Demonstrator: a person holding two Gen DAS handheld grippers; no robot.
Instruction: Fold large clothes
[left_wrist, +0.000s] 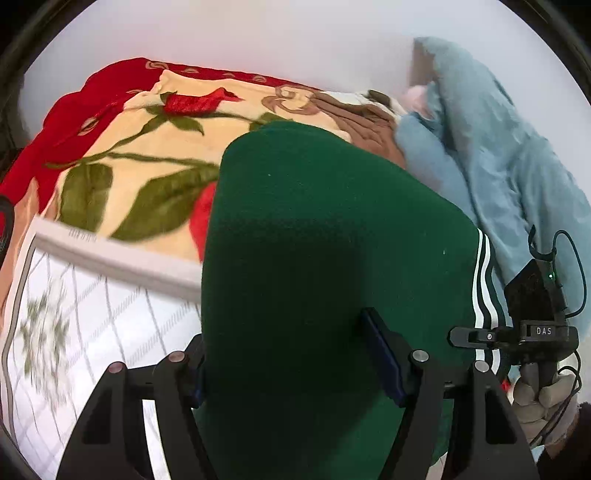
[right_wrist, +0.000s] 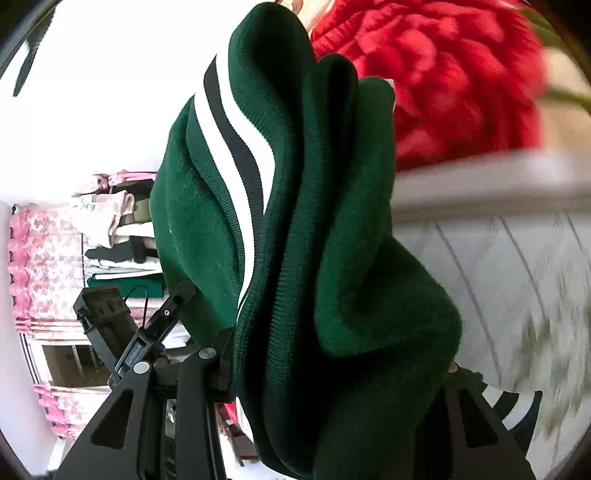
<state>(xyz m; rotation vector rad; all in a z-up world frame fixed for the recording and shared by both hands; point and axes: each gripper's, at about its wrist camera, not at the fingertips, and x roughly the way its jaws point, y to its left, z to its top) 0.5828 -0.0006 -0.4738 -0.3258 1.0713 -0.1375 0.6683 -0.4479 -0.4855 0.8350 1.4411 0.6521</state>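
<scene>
Both pairs of fingers are closed onto the dark green garment (left_wrist: 325, 266): the left gripper (left_wrist: 295, 373) pinches a broad flat panel of it between its jaws, one blue-padded finger (left_wrist: 384, 362) lying on the cloth and the other at the fabric's left edge, while the right gripper (right_wrist: 332, 373) clamps a bunched, pleated handful whose ribbed hem and black-and-white stripes (right_wrist: 236, 129) stand up ahead of the camera. In the left view the green cloth hangs raised in front of a bed, filling the middle of the frame, its striped trim running down its right edge. Behind it lies a large cream blanket (left_wrist: 147, 147) printed with red roses and green leaves, bordered in red. To the right sits a rumpled light-blue quilt (left_wrist: 491, 147), with a brown cloth (left_wrist: 365, 125) between the two. Lower left is a white checked sheet (left_wrist: 92, 332) with a faint floral print, blurred. From the right wrist, a stack of folded clothes (right_wrist: 118, 236) sits beside pink floral fabric (right_wrist: 40, 258).
</scene>
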